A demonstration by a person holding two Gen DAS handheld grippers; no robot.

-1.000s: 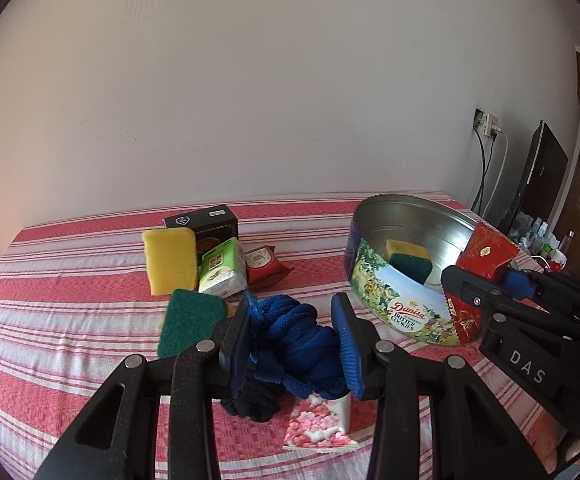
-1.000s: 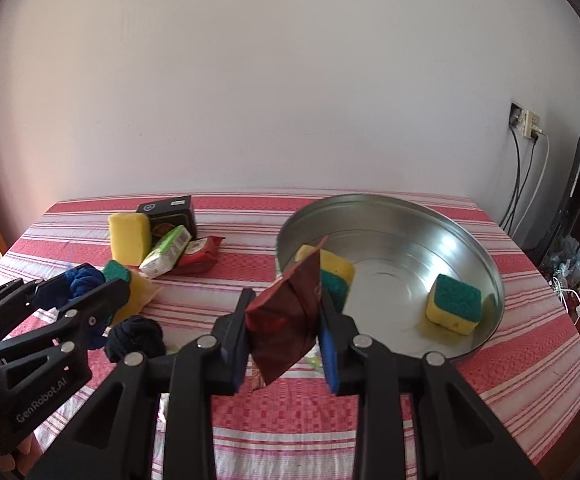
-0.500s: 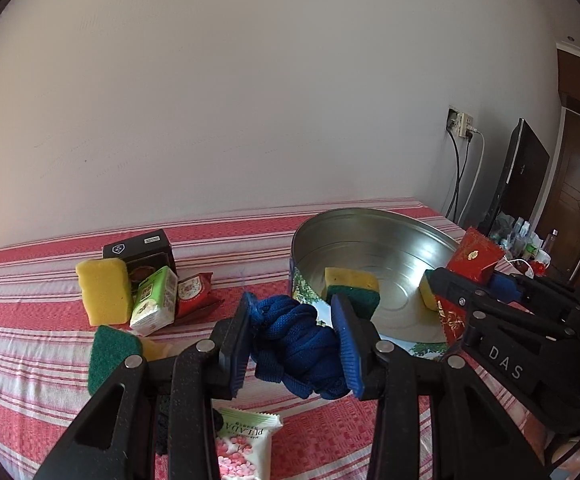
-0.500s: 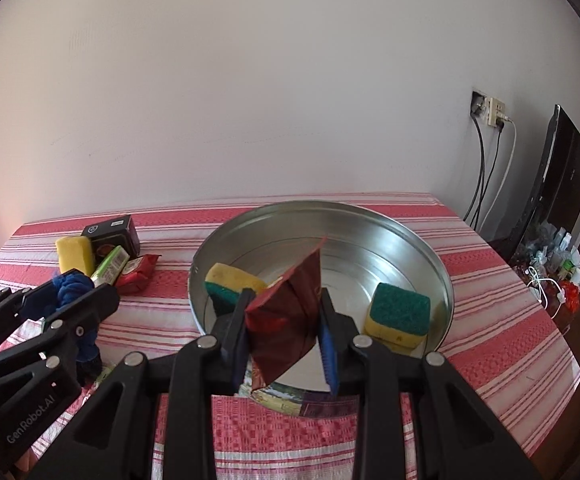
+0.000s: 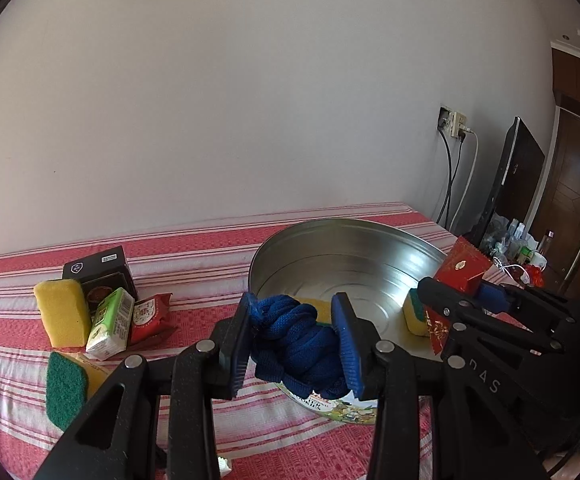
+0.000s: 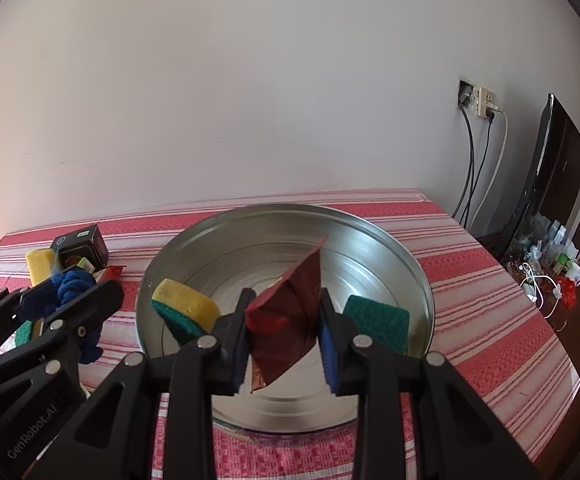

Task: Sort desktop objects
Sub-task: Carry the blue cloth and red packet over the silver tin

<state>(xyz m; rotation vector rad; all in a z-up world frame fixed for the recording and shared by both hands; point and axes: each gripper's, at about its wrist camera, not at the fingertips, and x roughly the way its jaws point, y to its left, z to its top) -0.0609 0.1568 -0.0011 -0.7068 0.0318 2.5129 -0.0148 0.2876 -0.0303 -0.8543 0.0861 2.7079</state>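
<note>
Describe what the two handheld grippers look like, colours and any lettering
Both are black plastic frames with triangular cut-outs, silver rivets and blue ribbed pads. The left gripper carries white "GenRobot.AI" lettering, read in the right wrist view; the right gripper shows "DAS". No cables or sleeves are visible.

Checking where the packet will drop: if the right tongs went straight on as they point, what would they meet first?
Probably the bare floor of the metal tin, between its two sponges; depth is unclear. The right tongs hold the red packet.
</note>
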